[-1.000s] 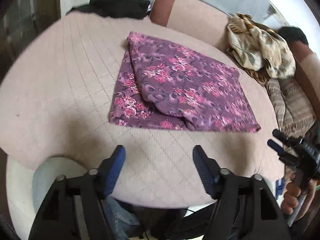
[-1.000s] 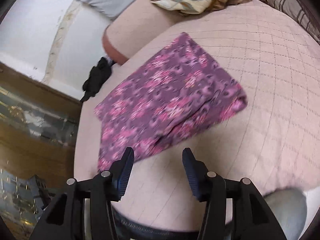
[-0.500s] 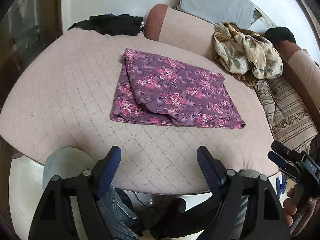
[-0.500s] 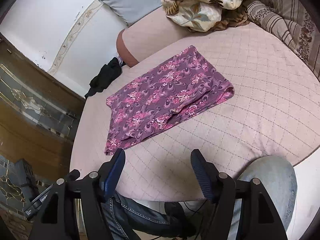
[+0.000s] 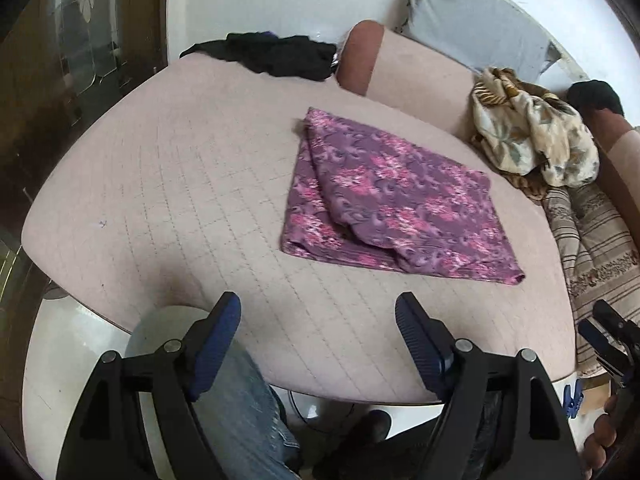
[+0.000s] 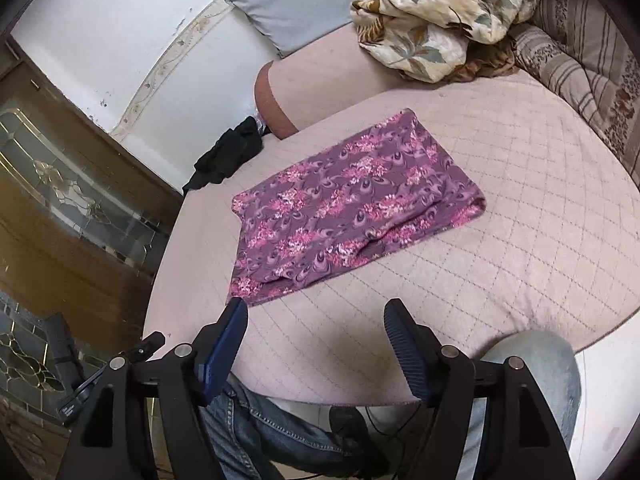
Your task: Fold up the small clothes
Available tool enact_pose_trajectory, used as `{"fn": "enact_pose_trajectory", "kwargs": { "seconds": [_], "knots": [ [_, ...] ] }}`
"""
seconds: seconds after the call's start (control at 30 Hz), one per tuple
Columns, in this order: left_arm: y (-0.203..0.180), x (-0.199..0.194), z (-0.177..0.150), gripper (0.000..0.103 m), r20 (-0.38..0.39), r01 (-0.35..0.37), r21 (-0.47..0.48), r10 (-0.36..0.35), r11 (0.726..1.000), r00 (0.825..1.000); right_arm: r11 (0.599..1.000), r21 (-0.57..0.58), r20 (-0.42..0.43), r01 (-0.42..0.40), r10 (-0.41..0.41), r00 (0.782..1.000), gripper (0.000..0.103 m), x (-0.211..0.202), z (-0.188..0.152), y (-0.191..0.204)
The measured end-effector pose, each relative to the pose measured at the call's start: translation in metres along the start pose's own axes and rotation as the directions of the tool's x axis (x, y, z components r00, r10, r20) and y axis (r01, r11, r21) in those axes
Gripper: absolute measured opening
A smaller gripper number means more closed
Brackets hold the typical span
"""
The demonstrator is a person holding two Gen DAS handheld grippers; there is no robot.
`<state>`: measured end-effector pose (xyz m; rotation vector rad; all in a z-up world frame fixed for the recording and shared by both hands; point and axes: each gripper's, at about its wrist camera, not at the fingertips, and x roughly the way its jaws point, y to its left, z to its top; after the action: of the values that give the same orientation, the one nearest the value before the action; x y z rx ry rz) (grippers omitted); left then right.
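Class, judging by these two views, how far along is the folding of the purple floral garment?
Done: the purple floral garment lies folded on the quilted surface. In hand: nothing; the left hand-held gripper is open, the right hand-held gripper is opening, both empty. Left: perhaps another fold.

One purple garment point(image 5: 394, 208), one black garment point(image 5: 276, 54), one grey pillow point(image 5: 476, 28).

Folded purple floral garment point(image 5: 394, 204) flat on bed

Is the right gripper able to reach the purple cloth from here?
Probably yes. The right gripper is opening and empty, and only bare quilted cover lies between it and the purple cloth.
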<state>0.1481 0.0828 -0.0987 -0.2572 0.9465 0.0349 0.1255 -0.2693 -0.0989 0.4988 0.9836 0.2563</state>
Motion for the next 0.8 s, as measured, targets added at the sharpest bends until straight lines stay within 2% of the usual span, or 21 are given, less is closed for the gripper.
{"fn": "enact_pose_trajectory", "kwargs": {
  "seconds": [0.23,0.33,0.4,0.5,0.6,0.7,0.77,0.8],
  "knots": [
    [0.019,0.039,0.03,0.079,-0.036,0.025,-0.076,-0.027,0.997,0.999,0.999,-0.05,-0.065,0.015,-0.019,0.998,0.078,0.041,0.023,0.01],
    [0.03,0.06,0.06,0.079,-0.04,0.003,-0.116,-0.008,0.993,0.999,0.996,-0.085,-0.077,0.008,-0.014,0.997,0.078,0.062,0.036,0.018],
    [0.041,0.075,0.076,0.079,-0.042,0.019,-0.156,-0.026,0.988,0.999,0.996,-0.084,-0.083,-0.005,-0.002,0.997,0.078,0.076,0.042,0.02],
    [0.057,0.107,0.086,0.081,-0.083,0.008,-0.2,-0.025,0.98,0.996,0.996,-0.086,-0.119,-0.035,0.025,0.993,0.078,0.11,0.051,0.025],
    [0.066,0.137,0.088,0.081,-0.113,0.041,-0.235,-0.069,0.971,0.991,0.994,-0.104,-0.156,-0.04,0.023,0.987,0.078,0.141,0.059,0.033],
    [0.058,0.166,0.091,0.081,-0.133,0.111,-0.224,-0.143,0.968,0.981,0.991,-0.124,-0.165,-0.043,0.022,0.986,0.078,0.169,0.066,0.042],
    [0.047,0.187,0.092,0.081,-0.172,0.069,-0.19,-0.102,0.979,0.98,0.99,-0.128,-0.16,-0.055,0.034,0.987,0.078,0.179,0.066,0.045],
    [0.04,0.197,0.091,0.081,-0.189,0.077,-0.179,-0.112,0.981,0.976,0.991,-0.127,-0.157,-0.051,0.031,0.987,0.078,0.183,0.064,0.044]
  ]
}}
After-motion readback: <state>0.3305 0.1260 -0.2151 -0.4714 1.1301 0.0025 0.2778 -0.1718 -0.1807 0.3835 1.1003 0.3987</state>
